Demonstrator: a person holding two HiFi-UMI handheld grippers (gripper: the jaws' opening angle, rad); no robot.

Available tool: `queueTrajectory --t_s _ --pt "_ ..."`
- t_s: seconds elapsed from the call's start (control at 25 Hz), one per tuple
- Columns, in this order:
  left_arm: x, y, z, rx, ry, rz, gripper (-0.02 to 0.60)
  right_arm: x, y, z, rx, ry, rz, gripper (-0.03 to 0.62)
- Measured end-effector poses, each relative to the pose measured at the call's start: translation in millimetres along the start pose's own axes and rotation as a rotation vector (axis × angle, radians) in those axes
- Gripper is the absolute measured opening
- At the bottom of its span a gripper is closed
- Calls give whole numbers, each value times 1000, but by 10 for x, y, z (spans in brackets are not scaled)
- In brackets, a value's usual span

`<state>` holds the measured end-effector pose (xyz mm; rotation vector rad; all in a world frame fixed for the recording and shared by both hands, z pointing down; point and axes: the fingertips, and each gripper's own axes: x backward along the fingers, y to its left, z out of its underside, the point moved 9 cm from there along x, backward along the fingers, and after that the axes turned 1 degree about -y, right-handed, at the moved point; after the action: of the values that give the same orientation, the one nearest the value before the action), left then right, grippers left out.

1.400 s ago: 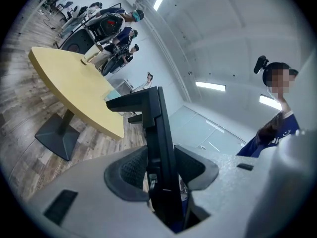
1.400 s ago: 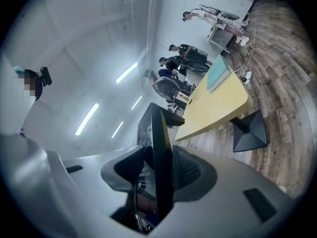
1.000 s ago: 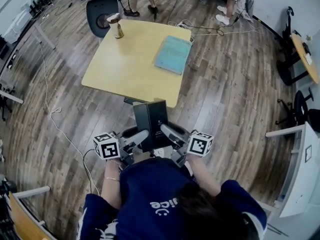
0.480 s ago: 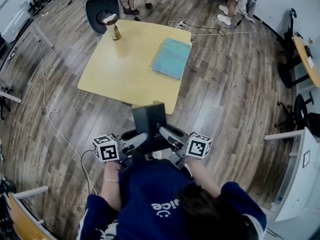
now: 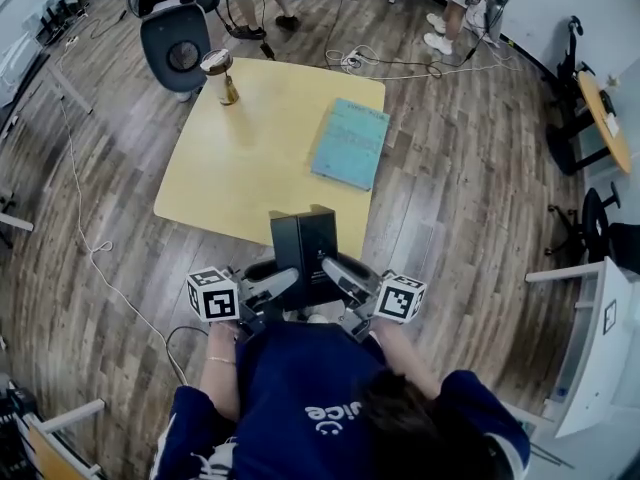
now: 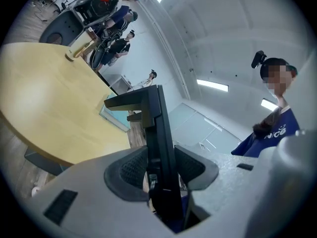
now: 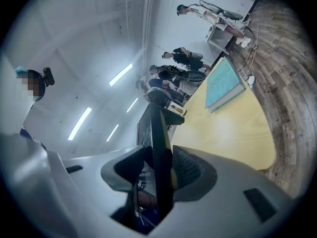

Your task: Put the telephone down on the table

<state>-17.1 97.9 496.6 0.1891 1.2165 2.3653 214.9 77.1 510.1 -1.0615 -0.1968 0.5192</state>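
My left gripper (image 6: 161, 168) is clenched on the black telephone (image 5: 304, 248). In the left gripper view both ribbed pads press on the flat sides of its thin body, low down. My right gripper (image 7: 161, 170) grips the same telephone from the other side, its pads pressed on the panel in the same way.

In the head view the two grippers sit at lower centre, close against my chest. They angle inward toward each other, with their marker cubes out to either side. My left hand (image 5: 226, 340) shows just below its cube, forearm tucked in beside my torso. My right hand is mostly hidden behind my shoulder.

The telephone stands upright between the grippers, carried in the air. In the frame its top overlaps the near edge of the yellow table (image 5: 240, 168), and it is not resting on it.

Further up, a teal book (image 5: 351, 144) lies flat on the table's right half, and a jar (image 5: 220, 76) stands near the far left corner. A dark office chair (image 5: 176, 44) sits beyond that corner at upper left, on the wood floor (image 5: 470, 168).
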Motion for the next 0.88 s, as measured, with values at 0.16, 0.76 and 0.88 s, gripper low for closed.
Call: queueTrajectory --t_s 0.16,0.76,0.88 --pt "81 322 -415 -8 37 21 169 -423 -39 -115 -20 -35 23 187" --pt "522 1304 -1341 42 131 91 169 -1663 -76 -189 -52 -107 126 187" --pt "503 1319 -1360 46 134 96 169 -1673 -64 -215 -46 -112 134 187"
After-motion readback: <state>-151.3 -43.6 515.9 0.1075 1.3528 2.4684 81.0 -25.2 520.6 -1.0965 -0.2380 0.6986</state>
